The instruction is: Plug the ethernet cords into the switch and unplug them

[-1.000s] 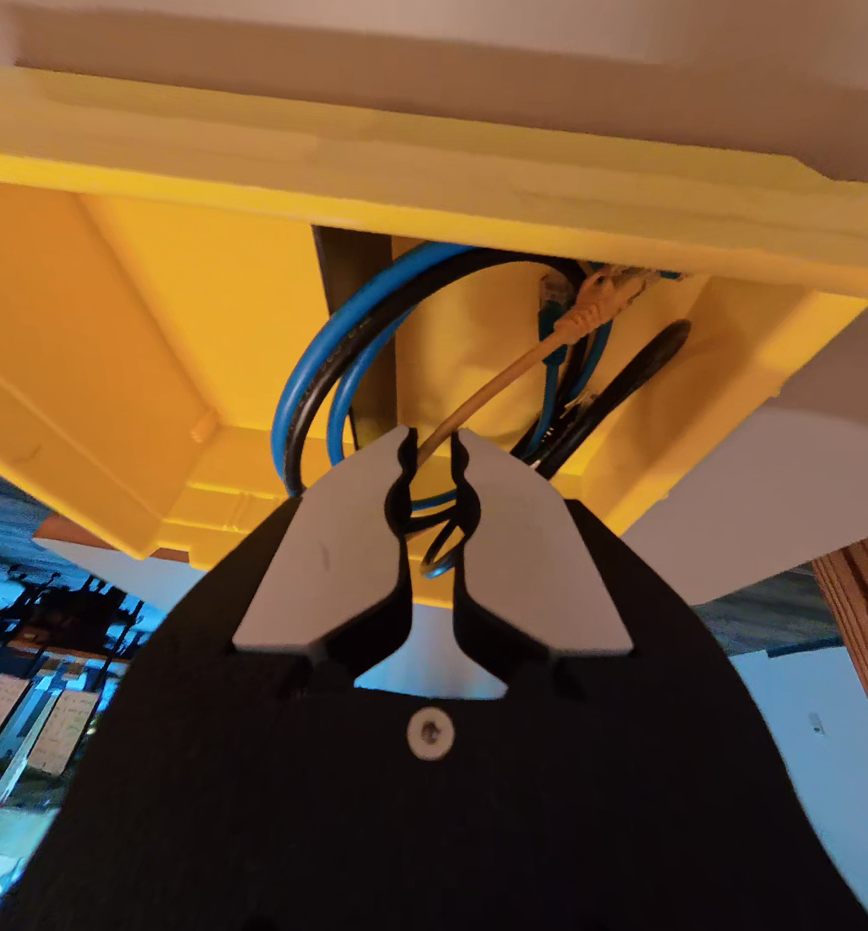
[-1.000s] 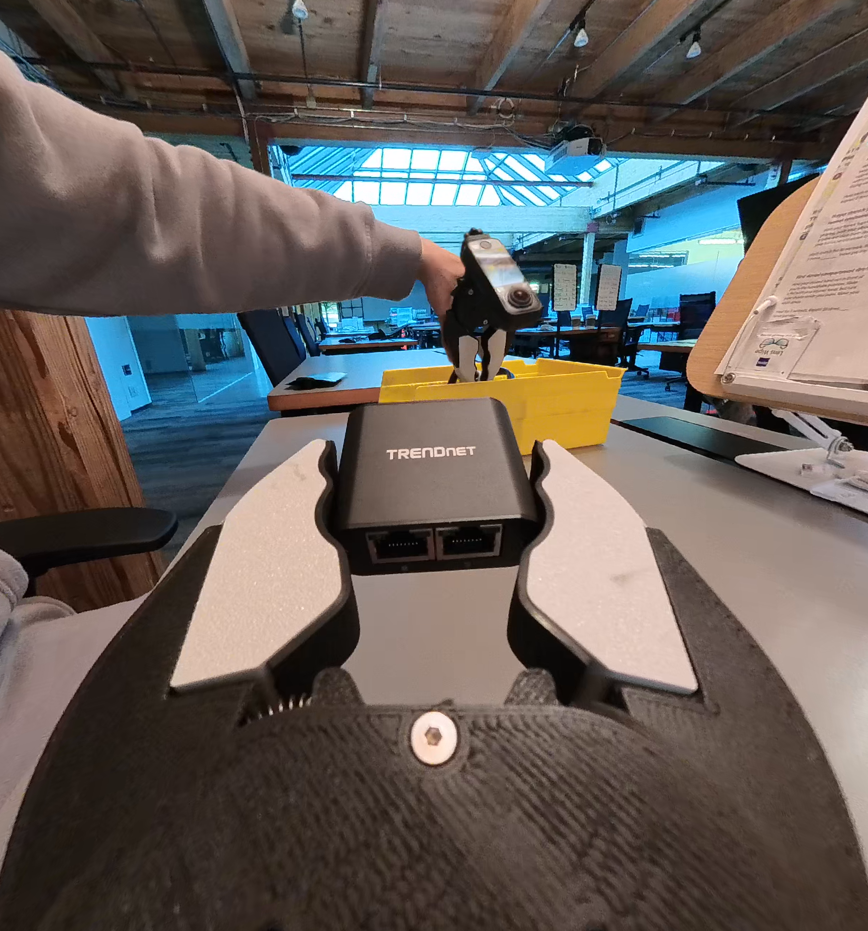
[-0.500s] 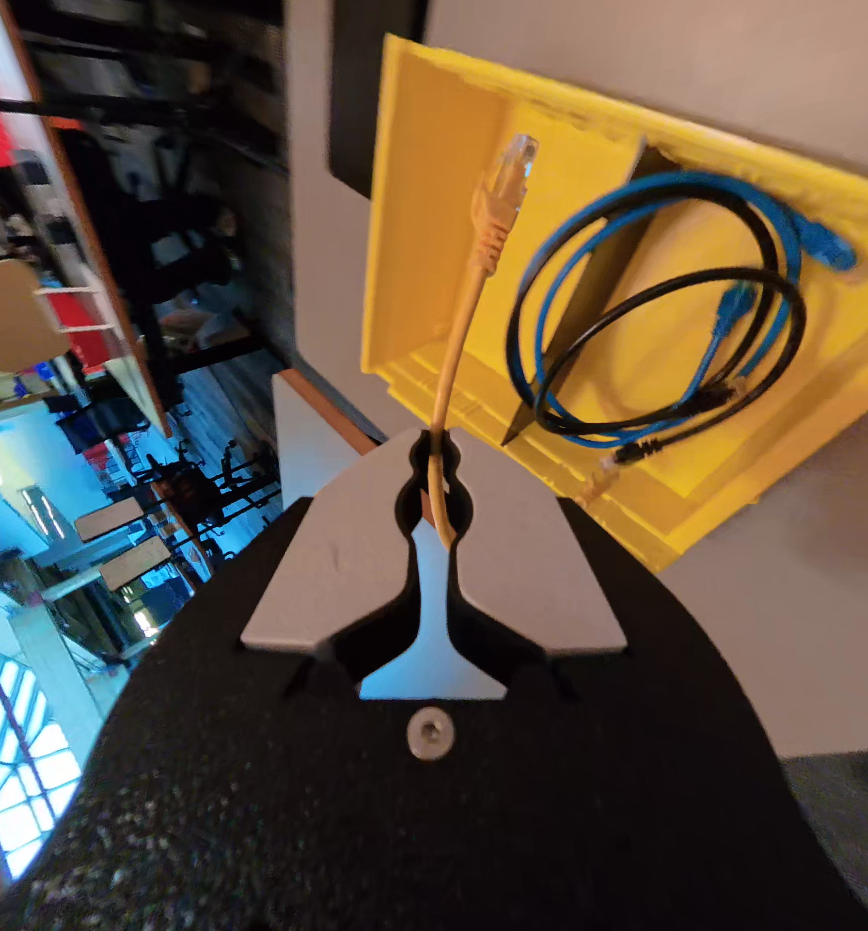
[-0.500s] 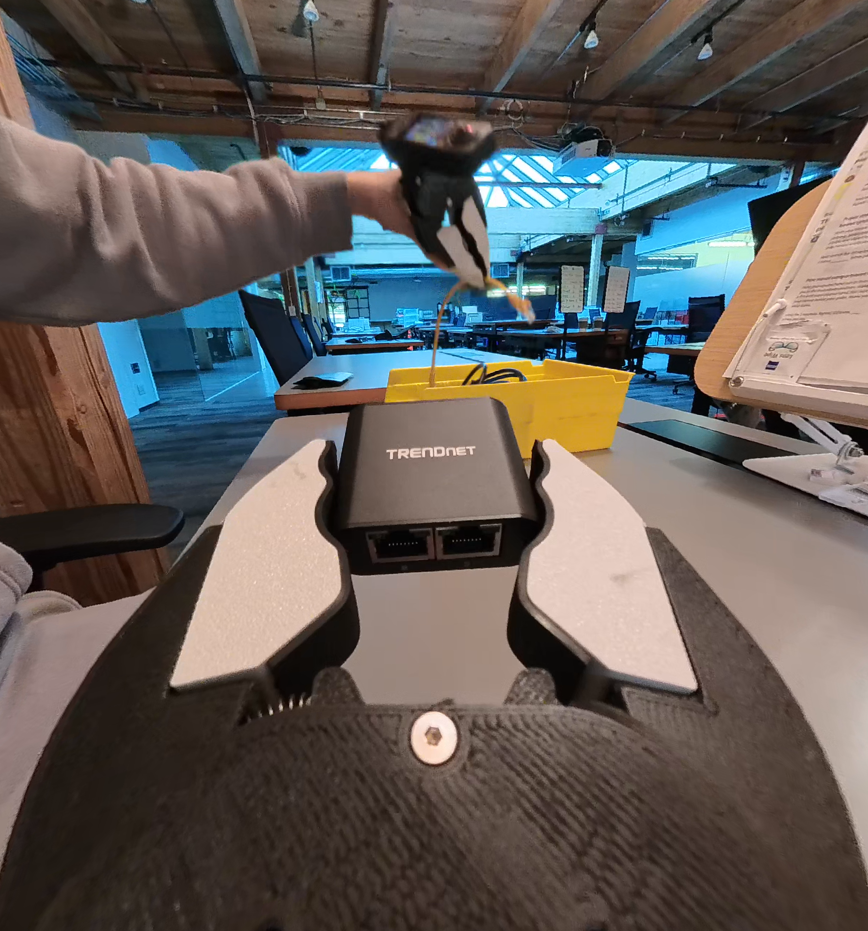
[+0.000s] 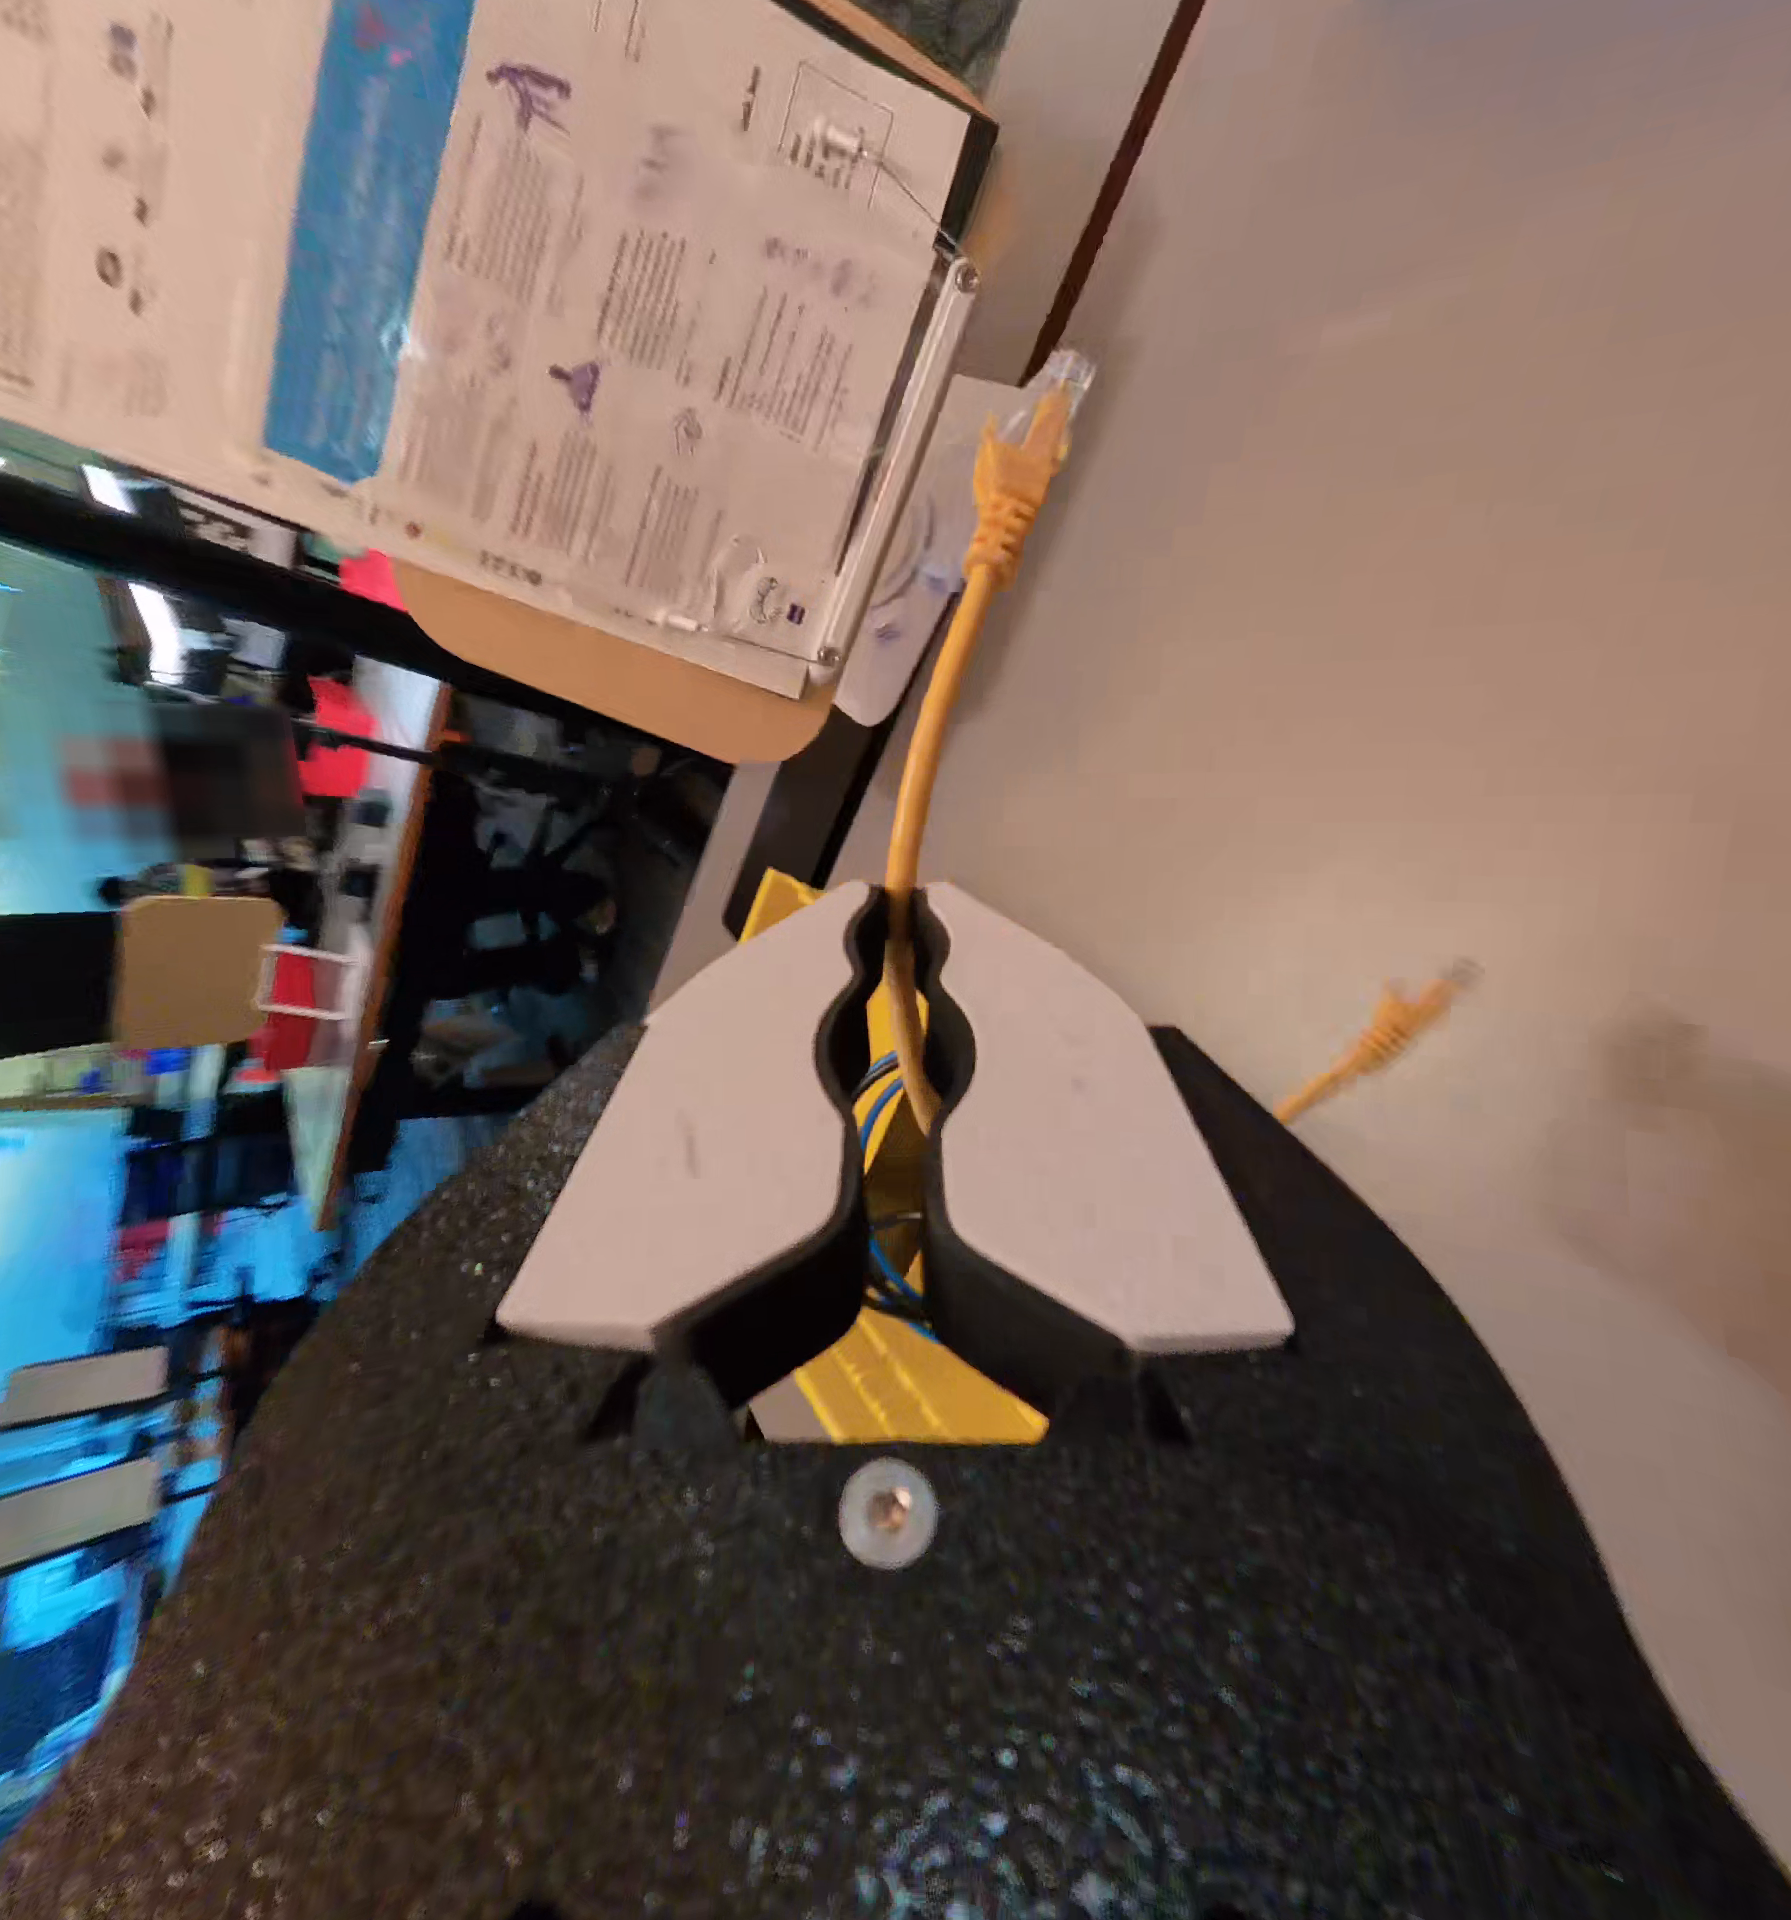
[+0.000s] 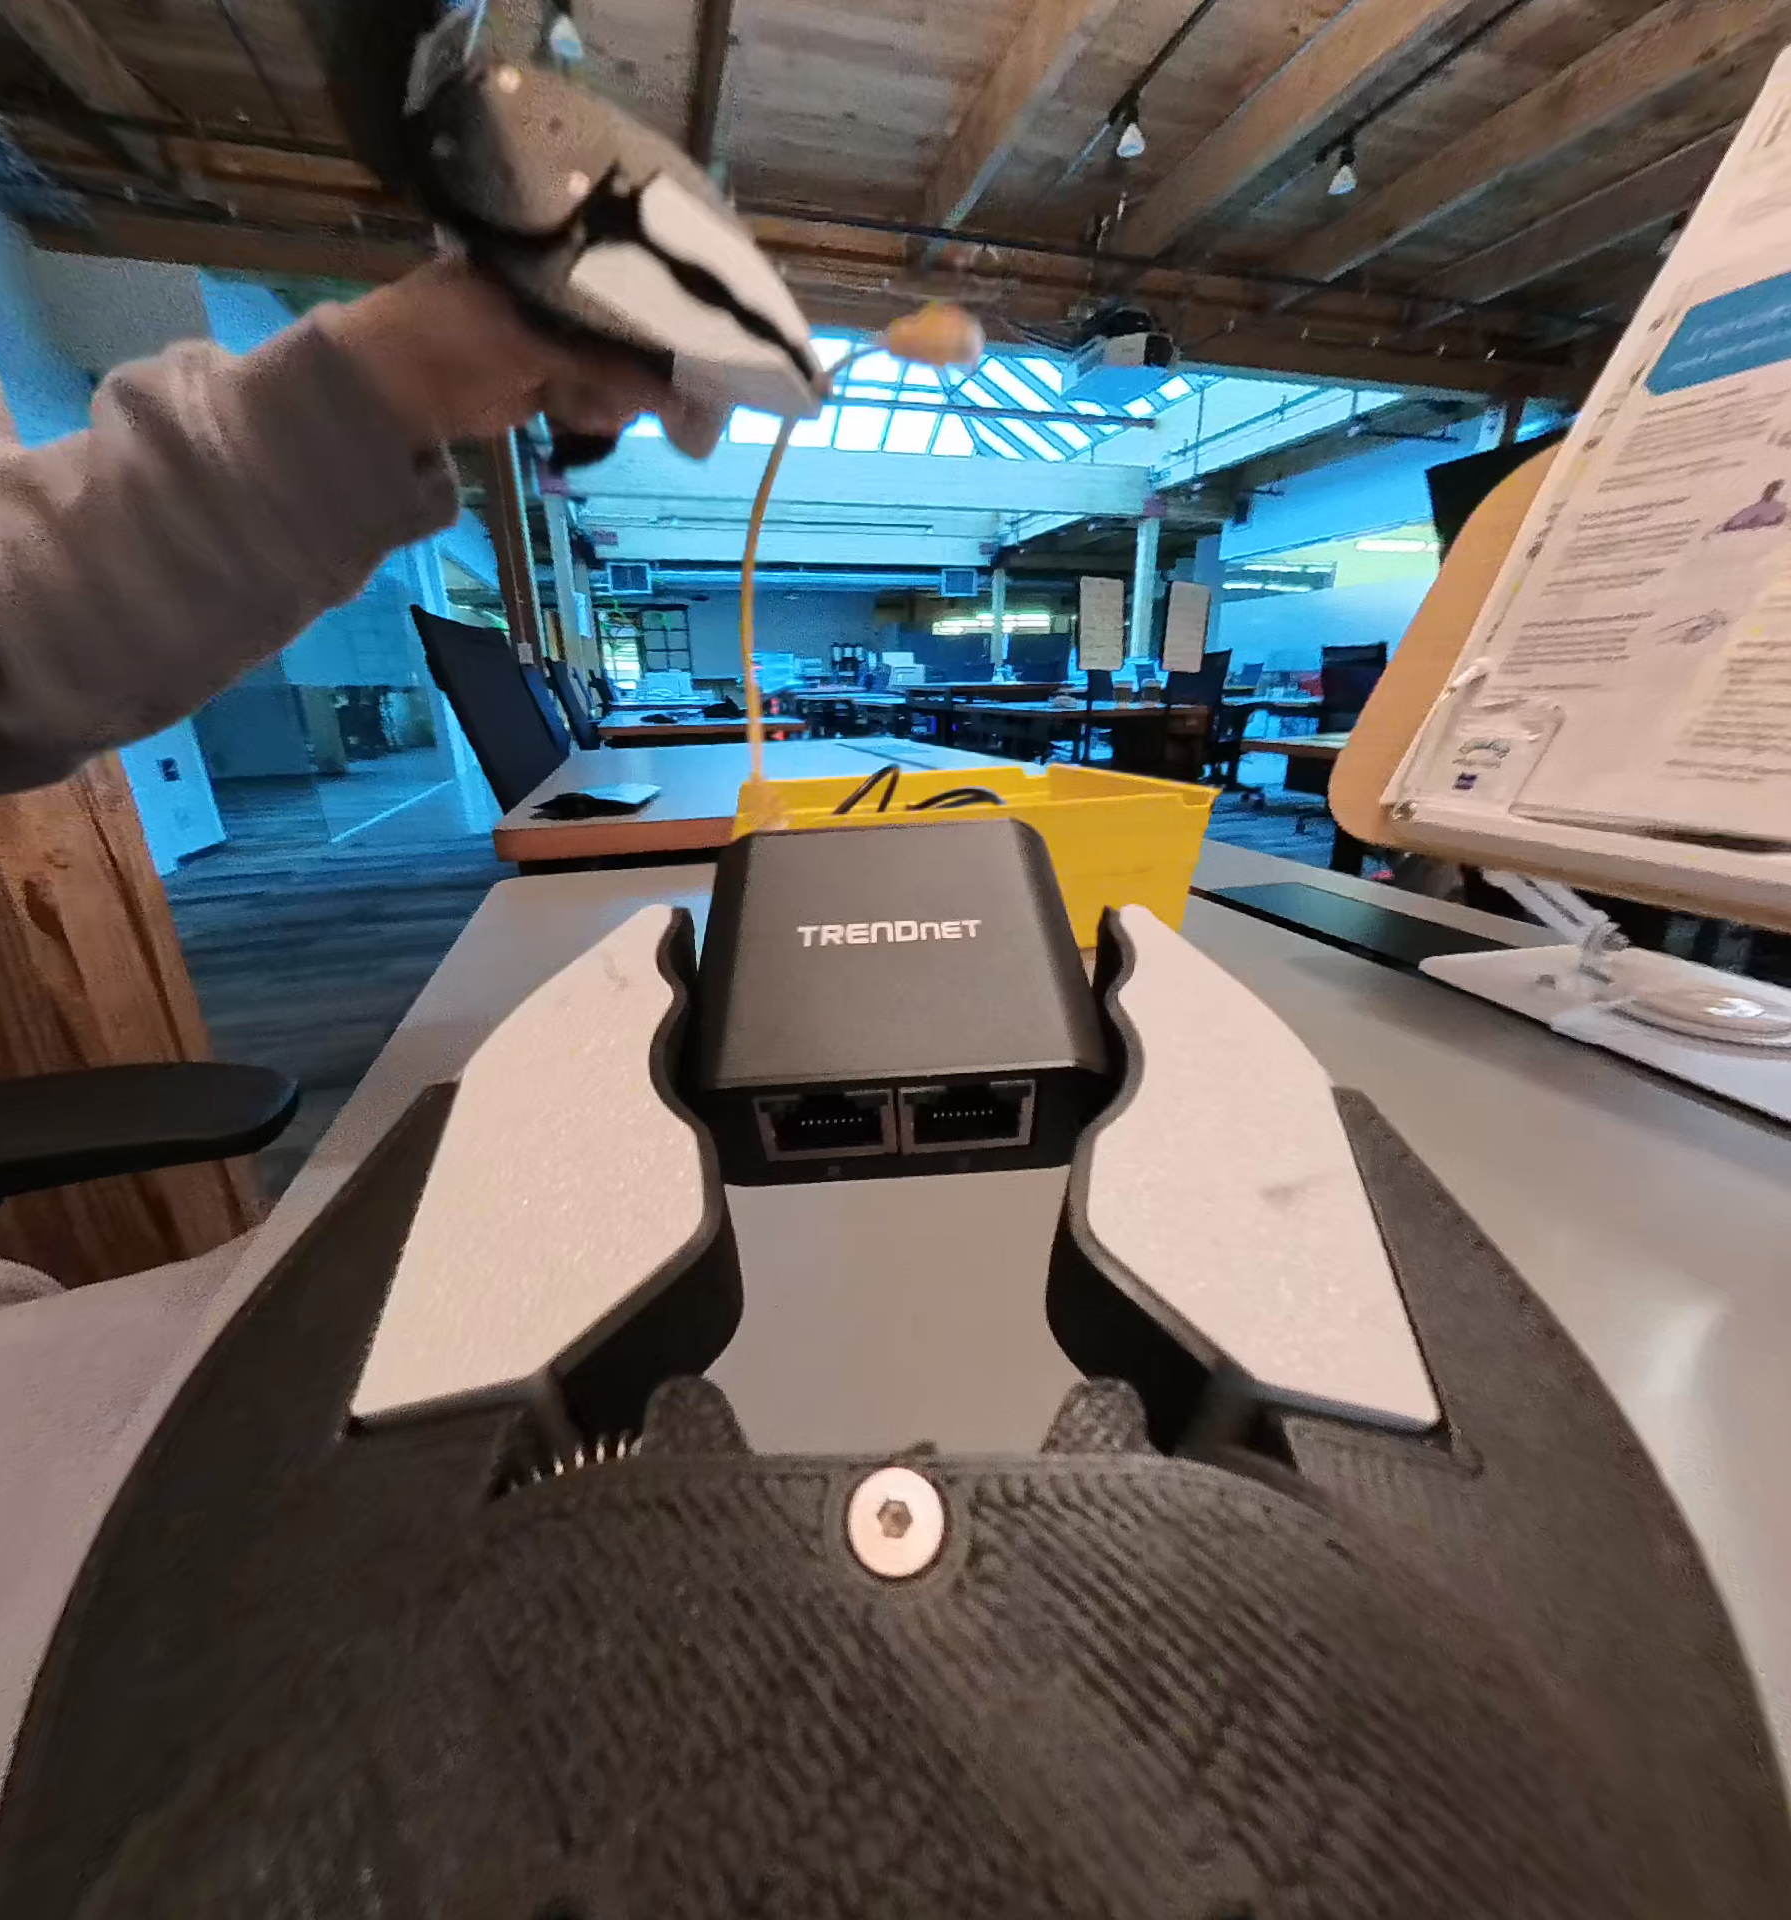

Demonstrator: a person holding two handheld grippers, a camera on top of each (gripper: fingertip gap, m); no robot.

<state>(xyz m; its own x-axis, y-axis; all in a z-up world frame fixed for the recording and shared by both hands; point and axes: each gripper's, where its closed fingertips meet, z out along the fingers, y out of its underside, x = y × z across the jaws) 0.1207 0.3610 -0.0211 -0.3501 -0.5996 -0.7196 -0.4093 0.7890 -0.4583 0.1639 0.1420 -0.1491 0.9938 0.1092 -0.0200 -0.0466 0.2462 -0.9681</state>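
While clamped on the switch [image 6: 896, 997], right gripper [image 6: 896, 997] (yellow cord [image 6: 751, 623] aloft).

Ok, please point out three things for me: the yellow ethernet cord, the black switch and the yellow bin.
yellow ethernet cord [image 5: 1016, 488], left wrist view, on its strain-relief boot.
black switch [image 6: 886, 977], right wrist view, on its top face.
yellow bin [image 6: 1130, 842], right wrist view, on its front wall.

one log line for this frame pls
left gripper: shut on yellow ethernet cord, held in air | right gripper: shut on black switch on table | ports: both empty | yellow bin: behind switch
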